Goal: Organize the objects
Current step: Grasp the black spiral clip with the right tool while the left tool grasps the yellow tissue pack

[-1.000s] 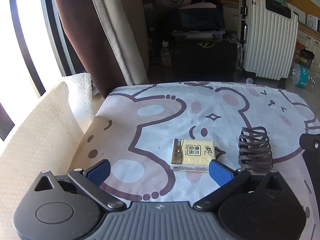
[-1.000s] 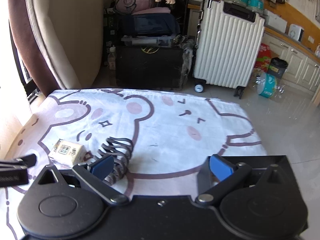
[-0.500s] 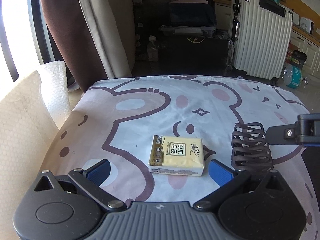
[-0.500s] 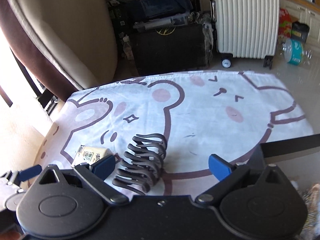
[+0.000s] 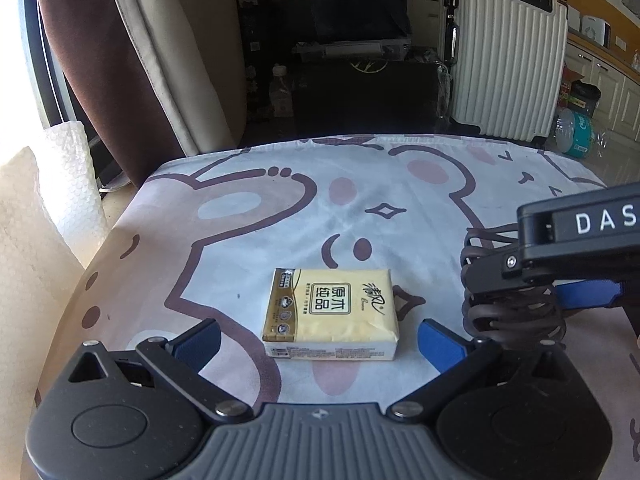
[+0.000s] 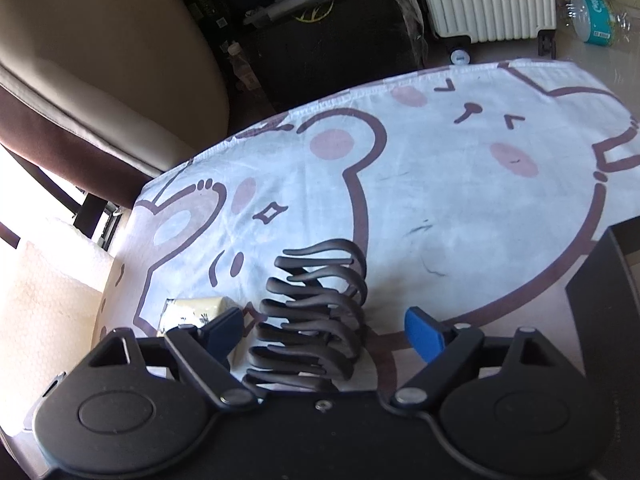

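**Two grippers low over a tissue pack and a dark coil rack**

Left wrist view: the left gripper [image 5: 318, 338] fills the bottom of the frame, its blue pads spread wide and gripping nothing. A yellow tissue pack [image 5: 332, 312] lies flat on the cloth [image 5: 280, 216] at lower centre, between the two pads and touching neither. The cloth is white, printed with cartoon bears. At lower right stands a dark coil rack [image 5: 512, 316], with the right gripper [image 5: 560, 292] reaching in over it from the right edge. A white suitcase [image 5: 504, 60] stands on the floor at upper right.

Right wrist view: the right gripper [image 6: 324, 330] lies along the bottom edge. Its jaws have just been closing, yet they are still released, with the rack [image 6: 316, 320] at lower centre between the pads. The left pad sits just beside the rack's coils; the right pad is clear of them. The pack [image 6: 192, 308] peeks out at lower left, just beside the rack and partly hidden by the left finger. A black box [image 6: 608, 300] shows at the right edge.
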The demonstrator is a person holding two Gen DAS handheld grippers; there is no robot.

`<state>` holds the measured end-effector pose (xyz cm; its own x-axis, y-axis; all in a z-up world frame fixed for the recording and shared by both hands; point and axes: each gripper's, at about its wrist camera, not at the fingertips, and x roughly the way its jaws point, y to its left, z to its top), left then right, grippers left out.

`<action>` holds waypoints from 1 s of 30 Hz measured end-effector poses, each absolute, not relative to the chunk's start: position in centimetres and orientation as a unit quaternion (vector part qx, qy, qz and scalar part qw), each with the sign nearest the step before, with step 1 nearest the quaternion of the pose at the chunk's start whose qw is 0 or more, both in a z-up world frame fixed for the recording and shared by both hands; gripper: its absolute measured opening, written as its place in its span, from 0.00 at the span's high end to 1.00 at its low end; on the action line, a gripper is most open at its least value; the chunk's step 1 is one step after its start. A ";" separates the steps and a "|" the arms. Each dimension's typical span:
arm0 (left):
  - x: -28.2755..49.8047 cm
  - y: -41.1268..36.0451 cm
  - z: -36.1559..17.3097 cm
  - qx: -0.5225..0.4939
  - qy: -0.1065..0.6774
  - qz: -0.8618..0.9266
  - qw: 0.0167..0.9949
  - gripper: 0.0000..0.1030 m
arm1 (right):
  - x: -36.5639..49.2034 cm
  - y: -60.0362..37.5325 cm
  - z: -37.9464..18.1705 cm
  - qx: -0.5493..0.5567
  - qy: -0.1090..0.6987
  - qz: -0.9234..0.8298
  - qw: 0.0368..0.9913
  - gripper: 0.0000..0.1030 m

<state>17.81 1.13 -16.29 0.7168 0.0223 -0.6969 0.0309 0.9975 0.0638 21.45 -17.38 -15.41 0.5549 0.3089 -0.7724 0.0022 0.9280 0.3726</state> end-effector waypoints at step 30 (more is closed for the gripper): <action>18.0 0.8 -15.0 -0.022 0.418 -0.004 0.908 0.29 | 17.1 -17.1 -12.8 -0.139 0.442 0.139 0.875 0.39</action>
<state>18.02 0.79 -14.97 0.6501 -0.0250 -0.7594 -0.0114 0.9990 -0.0427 17.06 -17.11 -12.80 0.5712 0.1200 -0.8120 -0.3652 0.9231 -0.1205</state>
